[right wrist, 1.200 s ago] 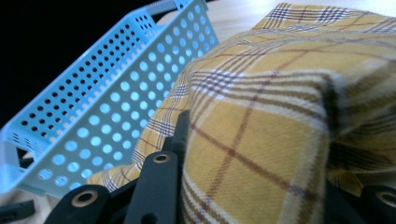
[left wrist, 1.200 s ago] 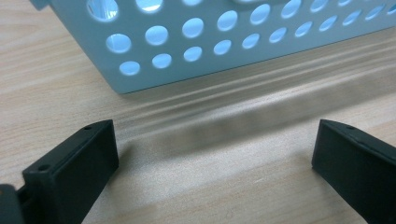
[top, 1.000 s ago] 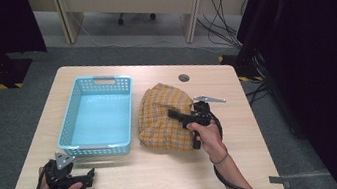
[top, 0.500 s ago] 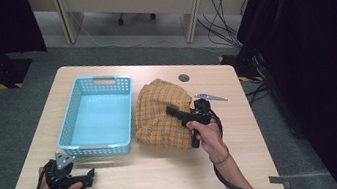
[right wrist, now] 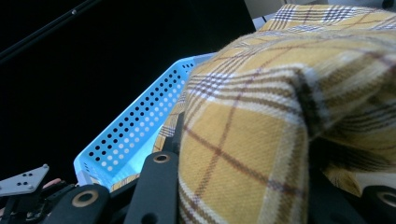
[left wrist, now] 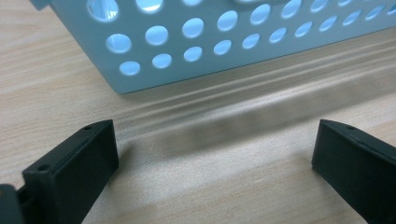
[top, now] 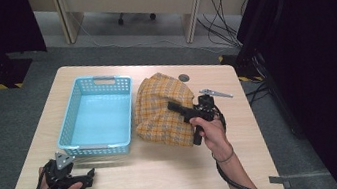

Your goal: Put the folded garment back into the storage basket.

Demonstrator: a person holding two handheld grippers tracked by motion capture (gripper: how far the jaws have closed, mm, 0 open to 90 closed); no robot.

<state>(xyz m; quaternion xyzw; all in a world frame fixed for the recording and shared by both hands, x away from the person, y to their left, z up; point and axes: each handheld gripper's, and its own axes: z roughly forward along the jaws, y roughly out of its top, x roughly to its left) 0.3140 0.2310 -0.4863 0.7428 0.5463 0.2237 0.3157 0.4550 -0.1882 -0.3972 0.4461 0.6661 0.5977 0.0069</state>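
High view: even overhead light, the tabletop well lit, surroundings at right and upper left falling to black. Left gripper view: sharp on the basket wall, with a soft smeared shadow band across the wood. Right gripper view: plaid cloth bright, near parts soft, background black

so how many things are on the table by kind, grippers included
baskets: 1, light blue basket
cloths: 1, yellow plaid cloth
grippers: 2, left gripper, right gripper
total: 4
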